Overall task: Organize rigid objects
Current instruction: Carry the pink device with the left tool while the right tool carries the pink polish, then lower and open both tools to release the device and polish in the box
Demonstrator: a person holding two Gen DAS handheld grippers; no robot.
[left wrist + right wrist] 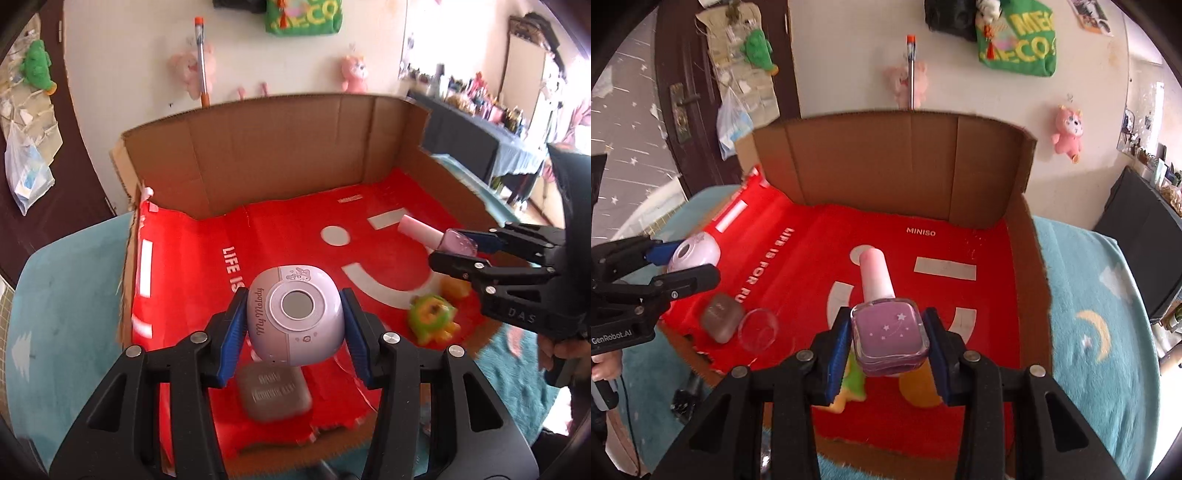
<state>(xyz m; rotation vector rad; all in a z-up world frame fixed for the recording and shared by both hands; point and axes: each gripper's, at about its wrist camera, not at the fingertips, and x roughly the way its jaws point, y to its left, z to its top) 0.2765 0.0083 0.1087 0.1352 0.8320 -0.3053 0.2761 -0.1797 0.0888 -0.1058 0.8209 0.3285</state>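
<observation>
My left gripper (295, 325) is shut on a lilac rounded toy camera (295, 317) marked "My Melody", held above the red mat (288, 229). The same camera (696, 253) shows at the left of the right wrist view. My right gripper (888, 341) is shut on a purple nail polish bottle (890, 334) with a pink cap, also lifted over the mat; the bottle (456, 242) appears at the right in the left wrist view. Both blue pads press the sides of what they hold.
A cardboard box wall (277, 155) stands behind the red mat. On the mat lie a grey pebble-like case (722, 319), a clear round lid (757, 328), a green and yellow toy (432, 319) and an orange toy (919, 393). Teal blanket (1089, 314) surrounds the box.
</observation>
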